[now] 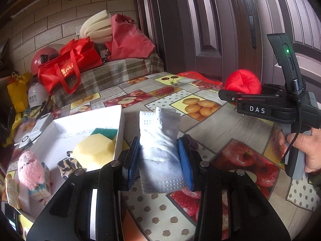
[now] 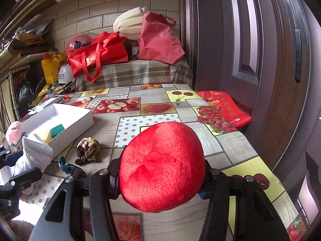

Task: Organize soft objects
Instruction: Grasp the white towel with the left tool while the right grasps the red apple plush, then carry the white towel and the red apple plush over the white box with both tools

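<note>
My left gripper (image 1: 159, 156) is shut on a folded pale grey-white cloth (image 1: 160, 140) and holds it above the table, just right of the white box (image 1: 119, 128). The box holds a yellow sponge (image 1: 93, 149) and a green scouring pad (image 1: 105, 133). My right gripper (image 2: 161, 170) is shut on a red plush ball (image 2: 161, 166) and holds it over the table; the ball also shows in the left wrist view (image 1: 242, 82). A brown knotted scrunchie (image 2: 88, 150) and a dark blue-grey cloth piece (image 2: 69, 167) lie on the table. A pink plush toy (image 1: 30, 169) sits left of the box.
The fruit-print tablecloth (image 2: 152, 108) covers the table. A red flat bag (image 2: 222, 108) lies at the far right edge by the brown door (image 2: 260, 60). Red bags (image 2: 98, 56), foam pieces (image 2: 128, 26) and a helmet sit on a checked bench behind. A leopard-print cloth (image 1: 69, 166) lies by the box.
</note>
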`<state>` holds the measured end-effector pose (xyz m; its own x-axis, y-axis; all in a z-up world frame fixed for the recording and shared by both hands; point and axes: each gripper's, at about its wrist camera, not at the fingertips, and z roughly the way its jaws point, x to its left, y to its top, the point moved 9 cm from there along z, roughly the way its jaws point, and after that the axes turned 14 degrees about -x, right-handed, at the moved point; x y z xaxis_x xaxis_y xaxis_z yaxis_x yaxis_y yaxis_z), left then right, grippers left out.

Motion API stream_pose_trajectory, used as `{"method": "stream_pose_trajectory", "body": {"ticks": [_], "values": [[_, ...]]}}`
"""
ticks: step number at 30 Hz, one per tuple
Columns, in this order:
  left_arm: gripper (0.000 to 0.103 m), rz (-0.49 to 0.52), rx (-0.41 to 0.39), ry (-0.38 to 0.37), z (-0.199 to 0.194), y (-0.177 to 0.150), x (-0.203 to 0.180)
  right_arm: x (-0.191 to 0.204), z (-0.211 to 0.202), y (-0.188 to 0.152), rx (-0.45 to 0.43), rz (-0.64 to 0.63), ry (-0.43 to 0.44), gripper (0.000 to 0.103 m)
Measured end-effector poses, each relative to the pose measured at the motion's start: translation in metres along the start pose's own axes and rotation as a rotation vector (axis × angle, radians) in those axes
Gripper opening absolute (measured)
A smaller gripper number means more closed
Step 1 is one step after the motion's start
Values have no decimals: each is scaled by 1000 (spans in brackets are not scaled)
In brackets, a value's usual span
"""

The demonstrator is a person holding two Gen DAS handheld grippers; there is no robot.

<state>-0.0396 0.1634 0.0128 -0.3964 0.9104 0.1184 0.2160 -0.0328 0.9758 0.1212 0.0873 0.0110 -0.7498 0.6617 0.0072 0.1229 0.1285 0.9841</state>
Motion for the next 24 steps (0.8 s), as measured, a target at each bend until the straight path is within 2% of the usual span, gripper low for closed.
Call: {"method": "stream_pose_trajectory", "body": {"ticks": [3,7,13,16,24], "values": [[37,-47,-49,48,-9,7,15,2,-5,2,-17,25,13,55],[37,-53,-67,77,-12,10,21,14,-18,2,-31,62,58,55],[37,-58,-89,108,-17,11,25,54,-46,6,-106,-21,125,55],[37,-68,-94,123,-19,11,29,67,-50,7,-114,-46,152,55],[37,-80,-101,140,-21,11,33,61,-49,4,-103,-9,145,57]]}}
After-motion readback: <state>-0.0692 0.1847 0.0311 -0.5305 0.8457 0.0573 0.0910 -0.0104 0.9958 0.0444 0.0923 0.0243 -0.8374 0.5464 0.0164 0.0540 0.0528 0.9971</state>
